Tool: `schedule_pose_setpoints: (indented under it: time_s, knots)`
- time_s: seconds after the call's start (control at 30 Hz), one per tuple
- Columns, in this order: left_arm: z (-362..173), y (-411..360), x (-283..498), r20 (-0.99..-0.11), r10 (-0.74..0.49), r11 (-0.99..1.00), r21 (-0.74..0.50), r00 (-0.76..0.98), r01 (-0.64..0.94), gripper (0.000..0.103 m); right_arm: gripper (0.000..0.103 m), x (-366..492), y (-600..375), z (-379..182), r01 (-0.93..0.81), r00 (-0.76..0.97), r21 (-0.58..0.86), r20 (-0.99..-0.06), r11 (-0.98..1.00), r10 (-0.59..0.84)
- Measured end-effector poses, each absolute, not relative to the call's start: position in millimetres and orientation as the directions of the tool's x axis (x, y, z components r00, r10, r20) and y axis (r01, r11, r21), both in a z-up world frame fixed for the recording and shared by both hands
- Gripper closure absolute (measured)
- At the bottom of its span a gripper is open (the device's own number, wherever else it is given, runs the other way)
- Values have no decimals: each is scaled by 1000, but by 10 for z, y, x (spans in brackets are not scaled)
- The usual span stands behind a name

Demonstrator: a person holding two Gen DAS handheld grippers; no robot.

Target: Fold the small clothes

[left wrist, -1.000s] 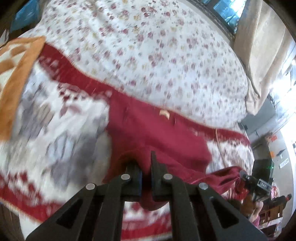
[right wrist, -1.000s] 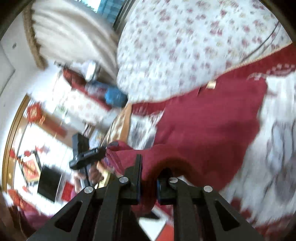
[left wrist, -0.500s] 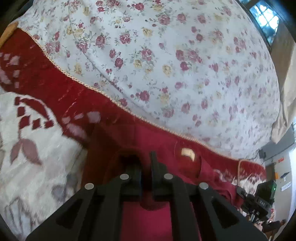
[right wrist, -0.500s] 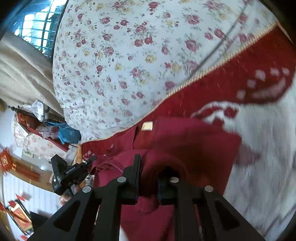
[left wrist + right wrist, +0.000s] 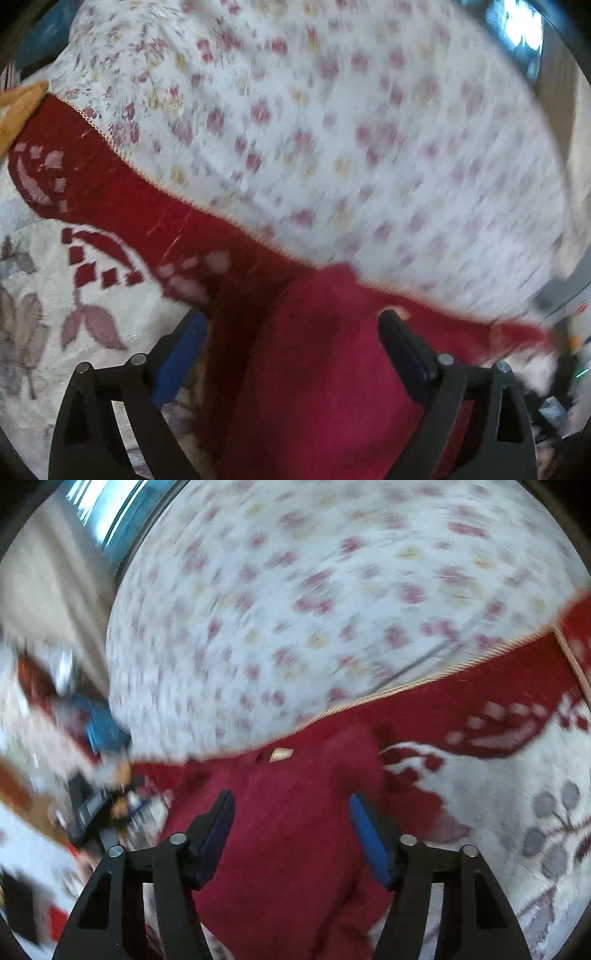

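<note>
Floral bedsheet (image 5: 369, 129) fills the upper part of both wrist views, heavily motion-blurred. Below it lies a red-and-cream patterned blanket (image 5: 92, 192), its corded edge running diagonally across the sheet.

On the blanket sits the task item — a dark red garment (image 5: 325, 369), small, with a tan neck label (image 5: 281, 754) at its far edge, next to the blanket's corded edge. The label end points away from both tools, so the garment's long axis appears to run from the tools toward the sheet, roughly along the fingers.

Left gripper (image 5: 291, 339): jaws spread wide, nothing between the pads; the garment lies directly beneath and ahead of it, extending toward its right finger. Released.

Right gripper (image 5: 290, 823): jaws likewise spread, blue pads (image 5: 365, 830) visible, nothing pinched; the garment lies under and between them. Released.

Judgement: a fold looks just laid down, with both tools free above the cloth. Neither hand is clearly nearer — each hovers over its own side of the garment. A further fold would call for re-pinching a near edge or side edge; which one cannot be told through the blur.

Blurred room clutter (image 5: 99, 805) lies beyond the garment's left side in the right view.
</note>
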State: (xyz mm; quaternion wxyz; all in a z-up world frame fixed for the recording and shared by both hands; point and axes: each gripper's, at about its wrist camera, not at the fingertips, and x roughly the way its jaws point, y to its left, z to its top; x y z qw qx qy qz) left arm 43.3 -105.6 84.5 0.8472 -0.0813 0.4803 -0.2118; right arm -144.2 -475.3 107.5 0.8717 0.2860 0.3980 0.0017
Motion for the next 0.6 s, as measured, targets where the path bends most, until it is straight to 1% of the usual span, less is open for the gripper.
schedule_pose_setpoints:
  time_s: [0.03, 0.13, 0.17, 0.23, 0.3, 0.33, 0.43, 0.5, 0.6]
  knots:
    - [732, -1123, 444, -816, -383, 918, -285, 432, 276, 10, 43, -1335, -4677, 1012, 228, 662, 462, -719, 857, 211]
    - [393, -1191, 534, -879, -268, 949, -170, 394, 265, 10, 45, -1020, -4695, 628, 317, 590, 351, -800, 881, 106]
    - [311, -1180, 571, -889, -247, 955, -154, 385, 255, 10, 46, -966, -4753, 508, 353, 569, 337, -818, 873, 86]
    - [264, -1093, 624, -882, -283, 950, -204, 377, 236, 10, 48, -911, -4894, 385, 388, 573, 377, -814, 841, 100]
    - [346, -1013, 622, -876, -298, 949, -230, 379, 215, 10, 47, -967, -4940, 497, 400, 585, 384, -806, 832, 91]
    - [411, -967, 599, -868, -303, 948, -234, 392, 214, 10, 44, -1037, -4945, 579, 398, 594, 382, -800, 834, 84]
    - [589, -855, 480, -850, -328, 938, -239, 413, 252, 10, 34, -1389, -4909, 858, 345, 635, 426, -762, 836, 126]
    - [682, -768, 359, -839, -359, 922, -251, 409, 293, 10, 33, -1718, -4814, 998, 289, 643, 460, -743, 840, 185]
    - [752, -645, 147, -830, -400, 898, -271, 389, 346, 10, 33, -2158, -4599, 1084, 229, 642, 451, -736, 863, 214]
